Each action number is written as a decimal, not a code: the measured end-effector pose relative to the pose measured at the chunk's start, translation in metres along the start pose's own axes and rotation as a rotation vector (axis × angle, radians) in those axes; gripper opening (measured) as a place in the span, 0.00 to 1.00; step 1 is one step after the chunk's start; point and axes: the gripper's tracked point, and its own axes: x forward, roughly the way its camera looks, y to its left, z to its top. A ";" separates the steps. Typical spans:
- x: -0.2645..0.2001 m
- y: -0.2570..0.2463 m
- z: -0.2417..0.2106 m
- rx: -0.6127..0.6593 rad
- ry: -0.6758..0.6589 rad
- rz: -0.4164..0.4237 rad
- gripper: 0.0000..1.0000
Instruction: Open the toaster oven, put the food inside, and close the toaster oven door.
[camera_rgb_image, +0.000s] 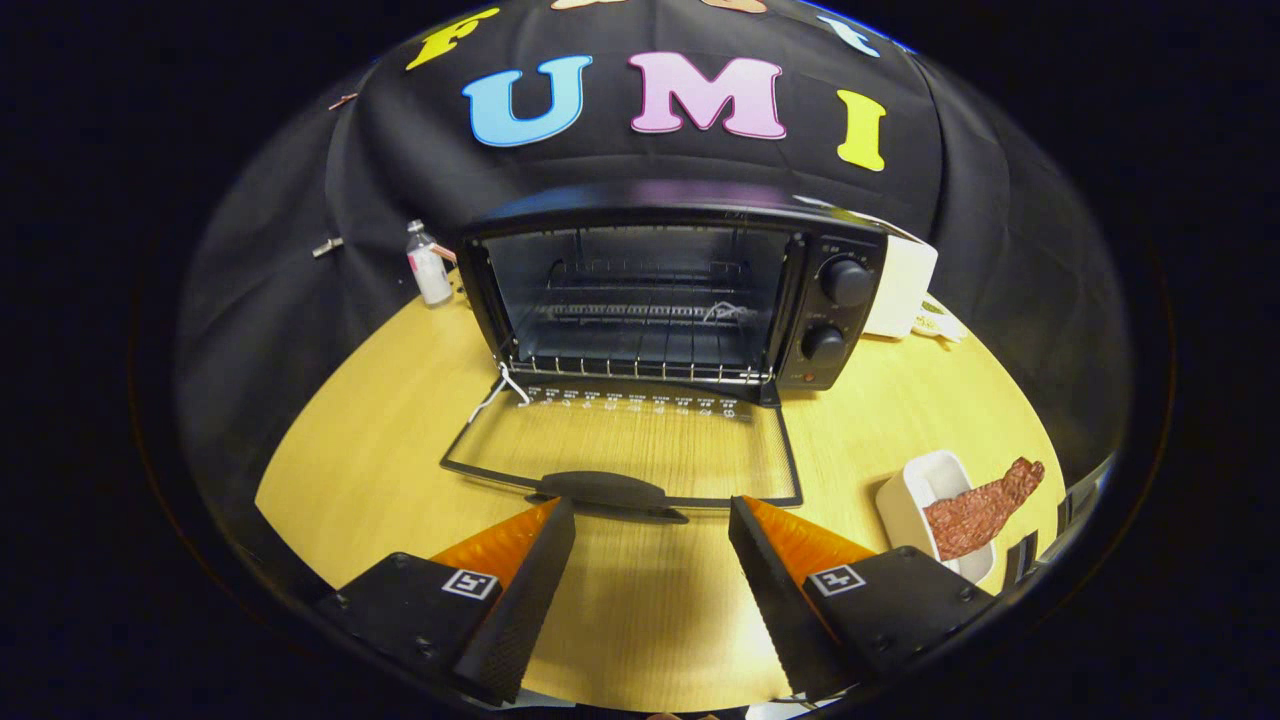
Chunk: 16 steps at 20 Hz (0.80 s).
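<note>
Toaster oven (672, 290), a black metal box with two round knobs on its right panel, stands at the back of the pale wooden table (380, 450) with its glass door (620, 445) dropped flat toward the gripper. The oven's wire rack (640, 345) is bare. Just ahead of the oven door's dark handle (603, 490), the gripper (652, 525) hangs with its fingers spread wide, holding nothing. The food, a reddish-brown strip of meat (980, 512), lies in a small white rectangular dish (915, 495) to the front right of the oven, one end overhanging the dish rim. So the opening looks done and the pick-up comes next. The strip looks limp: pinched at one end, it may sag and drag the light dish or slip free. Carried low, it could also catch on the open door or its handle before reaching the rack.
</note>
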 end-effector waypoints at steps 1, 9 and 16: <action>-0.010 -0.008 0.012 -0.017 -0.024 0.009 0.96; -0.070 -0.114 0.088 -0.061 -0.128 0.067 0.96; -0.068 -0.229 0.076 0.066 -0.061 0.104 0.98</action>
